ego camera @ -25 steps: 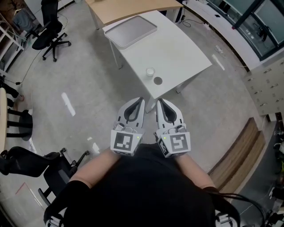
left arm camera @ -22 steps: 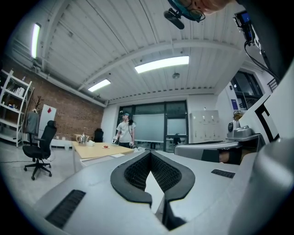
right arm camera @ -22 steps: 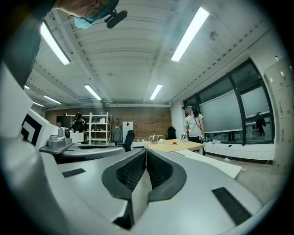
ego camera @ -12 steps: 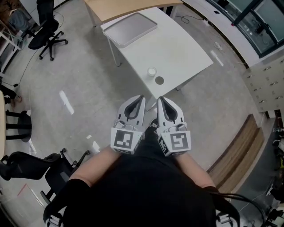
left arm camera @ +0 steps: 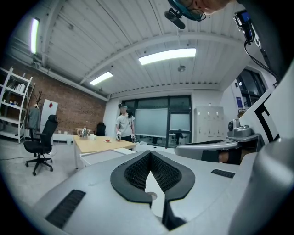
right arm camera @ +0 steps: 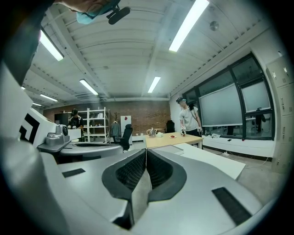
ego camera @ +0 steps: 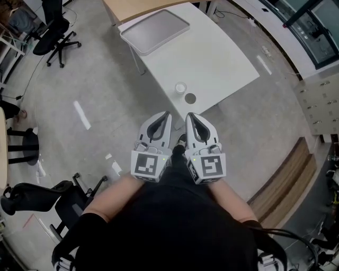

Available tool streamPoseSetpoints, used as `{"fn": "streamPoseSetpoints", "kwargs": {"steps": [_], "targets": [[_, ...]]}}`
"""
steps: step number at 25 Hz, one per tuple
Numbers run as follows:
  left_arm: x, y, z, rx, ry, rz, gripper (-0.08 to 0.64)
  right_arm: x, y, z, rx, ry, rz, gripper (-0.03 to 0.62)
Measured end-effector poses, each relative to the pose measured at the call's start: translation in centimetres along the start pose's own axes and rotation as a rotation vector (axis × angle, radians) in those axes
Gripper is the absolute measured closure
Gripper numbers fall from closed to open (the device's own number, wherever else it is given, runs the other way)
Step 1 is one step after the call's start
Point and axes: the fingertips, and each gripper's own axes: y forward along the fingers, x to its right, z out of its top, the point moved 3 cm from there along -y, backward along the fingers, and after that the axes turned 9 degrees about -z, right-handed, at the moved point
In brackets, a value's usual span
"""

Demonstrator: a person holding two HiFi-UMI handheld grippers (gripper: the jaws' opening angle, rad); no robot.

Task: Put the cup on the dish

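Observation:
A small white cup [ego camera: 180,88] stands near the front edge of the white table [ego camera: 222,58]. Just right of it lies the dish [ego camera: 190,98], a small dark grey disc. Cup and dish are close but apart. My left gripper [ego camera: 167,114] and right gripper [ego camera: 188,115] are side by side close to my body, over the floor just short of the table's edge. Both point at the table. Their jaws meet at the tips with nothing between them, as the left gripper [left arm camera: 150,153] and right gripper [right arm camera: 145,149] show in their own views.
A grey tray [ego camera: 154,30] lies at the table's far end, against a wooden table [ego camera: 143,6]. Office chairs [ego camera: 50,37] stand at the left and another chair [ego camera: 32,193] at the near left. Cabinets [ego camera: 318,100] line the right. A person [left arm camera: 124,126] stands by the wooden table.
The table with cup and dish has drifted slightly nearer to the grippers in the head view. Both grippers keep their pose and stay shut.

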Motion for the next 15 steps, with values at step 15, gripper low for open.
{"fn": "streamPoseSetpoints", "kwargs": {"steps": [15], "targets": [[-4.0,9.1,-3.4,-0.103,0.022,0.054,0.555,5.3,8.9,-4.1,-0.129,0.001,0.101,0.578]]}}
